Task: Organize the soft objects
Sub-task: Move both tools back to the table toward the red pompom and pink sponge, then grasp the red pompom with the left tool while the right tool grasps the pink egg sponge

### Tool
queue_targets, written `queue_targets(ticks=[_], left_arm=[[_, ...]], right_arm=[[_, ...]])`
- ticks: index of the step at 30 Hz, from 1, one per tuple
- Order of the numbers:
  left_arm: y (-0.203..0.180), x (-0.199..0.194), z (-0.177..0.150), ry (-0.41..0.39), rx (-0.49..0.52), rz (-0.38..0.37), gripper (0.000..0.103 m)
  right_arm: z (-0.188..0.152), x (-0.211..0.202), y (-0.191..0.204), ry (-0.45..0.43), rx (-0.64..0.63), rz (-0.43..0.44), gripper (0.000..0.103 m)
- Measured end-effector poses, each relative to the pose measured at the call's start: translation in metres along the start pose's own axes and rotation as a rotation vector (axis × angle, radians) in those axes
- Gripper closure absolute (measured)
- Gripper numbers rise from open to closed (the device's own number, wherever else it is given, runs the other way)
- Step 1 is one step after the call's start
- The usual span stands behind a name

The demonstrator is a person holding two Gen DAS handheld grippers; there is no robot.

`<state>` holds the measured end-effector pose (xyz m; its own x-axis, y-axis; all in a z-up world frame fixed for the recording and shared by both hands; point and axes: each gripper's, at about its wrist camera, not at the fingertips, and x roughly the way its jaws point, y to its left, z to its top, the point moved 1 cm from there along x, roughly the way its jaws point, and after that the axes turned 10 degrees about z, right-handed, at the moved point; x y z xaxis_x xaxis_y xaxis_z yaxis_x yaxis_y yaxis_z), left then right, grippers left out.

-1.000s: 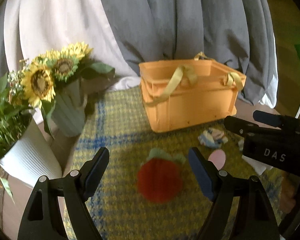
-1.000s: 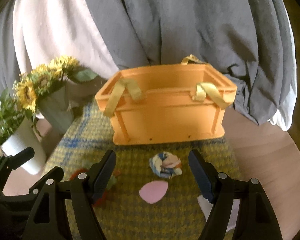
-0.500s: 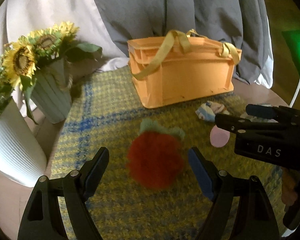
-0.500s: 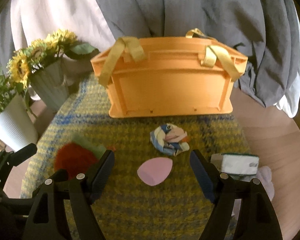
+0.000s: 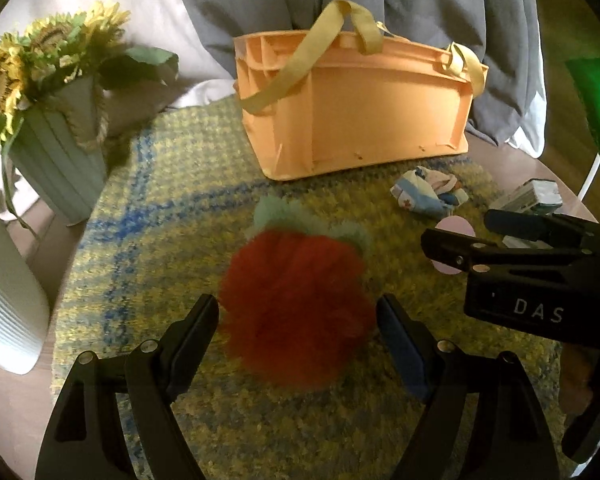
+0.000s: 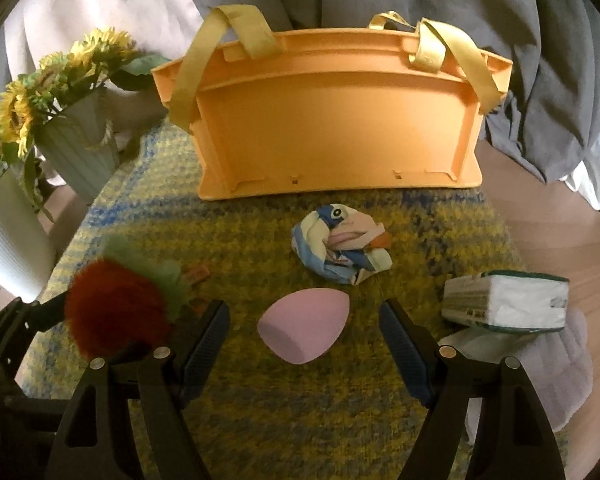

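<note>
A fluffy red pompom with a green top (image 5: 296,300) lies on the yellow and blue mat (image 5: 180,208). My left gripper (image 5: 298,312) is open and straddles it, pads apart from it on both sides. The same pompom (image 6: 116,308) shows at the left of the right wrist view. A pink egg-shaped sponge (image 6: 304,330) lies between the open fingers of my right gripper (image 6: 304,320), untouched. Behind the sponge sits a crumpled patterned cloth (image 6: 342,250). An orange crate with yellow straps (image 6: 336,128) stands at the back of the mat.
A tissue pack (image 6: 508,302) rests on a pale lilac cloth (image 6: 560,368) at the mat's right edge. Sunflowers in a ribbed green vase (image 5: 60,160) and a white ribbed pot (image 5: 4,300) stand on the left. Grey fabric hangs behind the crate.
Both grippers have come down toward the mat. The pompom now sits between the left fingers and the pink sponge between the right fingers. Neither opening has changed.
</note>
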<state>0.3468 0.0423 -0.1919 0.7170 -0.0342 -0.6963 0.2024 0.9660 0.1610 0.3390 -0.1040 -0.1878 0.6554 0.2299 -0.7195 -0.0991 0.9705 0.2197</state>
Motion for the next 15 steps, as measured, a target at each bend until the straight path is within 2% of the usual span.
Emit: queue_targets(ticks=[7, 9, 12, 15], left_arm=[[-0.001, 0.009, 0.000, 0.011, 0.000, -0.013, 0.044], [0.000, 0.010, 0.000, 0.016, -0.008, -0.017, 0.056], [0.001, 0.012, 0.001, 0.024, -0.024, -0.026, 0.063], [0.001, 0.010, 0.002, 0.004, -0.026, -0.029, 0.065]], right_arm=[[-0.001, 0.011, -0.001, 0.024, -0.015, 0.010, 0.034], [-0.002, 0.013, -0.001, 0.028, -0.012, 0.015, 0.039], [-0.002, 0.017, -0.001, 0.042, -0.007, 0.022, 0.046], [-0.003, 0.019, -0.001, 0.042, -0.010, 0.015, 0.052]])
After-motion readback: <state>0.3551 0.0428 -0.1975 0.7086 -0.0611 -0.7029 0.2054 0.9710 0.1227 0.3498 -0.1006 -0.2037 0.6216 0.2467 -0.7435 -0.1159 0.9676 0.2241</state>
